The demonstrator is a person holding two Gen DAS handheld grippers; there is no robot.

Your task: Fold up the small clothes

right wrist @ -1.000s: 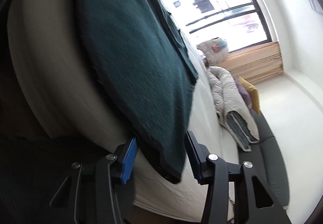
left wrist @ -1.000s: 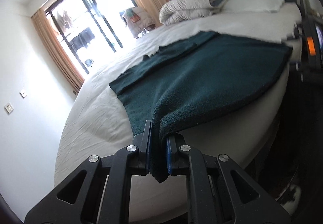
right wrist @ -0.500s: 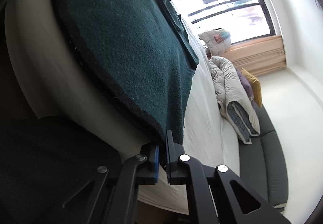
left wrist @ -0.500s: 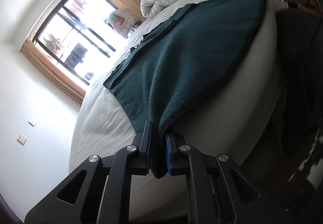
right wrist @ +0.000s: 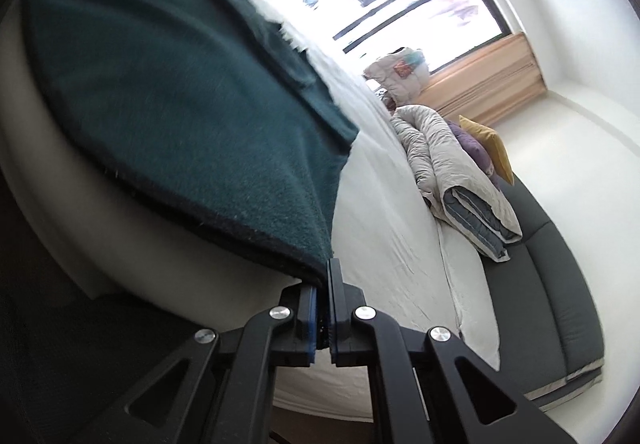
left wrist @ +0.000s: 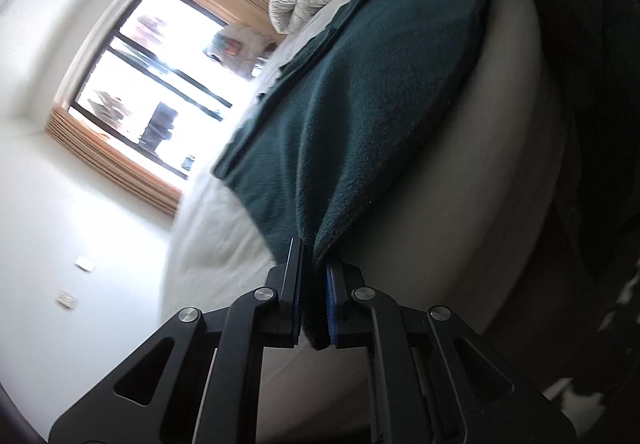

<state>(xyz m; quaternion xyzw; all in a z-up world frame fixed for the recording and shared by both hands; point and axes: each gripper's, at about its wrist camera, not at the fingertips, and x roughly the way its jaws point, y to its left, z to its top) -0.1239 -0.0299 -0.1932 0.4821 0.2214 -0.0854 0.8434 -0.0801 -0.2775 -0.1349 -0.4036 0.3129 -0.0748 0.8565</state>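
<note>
A dark green fleecy garment lies spread on the white bed, its near hem hanging over the bed's edge. My left gripper is shut on one near corner of the garment. In the right wrist view the same garment stretches away to the upper left, and my right gripper is shut on its other near corner at the bed's edge.
A folded grey quilt with purple and yellow cushions lies at the head of the bed by a dark headboard. A large window with tan curtains is beyond the bed. A dark shape stands at the right.
My right gripper has closed on the garment's corner; one second ago its jaws were open around the hem. Both views have tilted as the grippers turned with the corners held.
</note>
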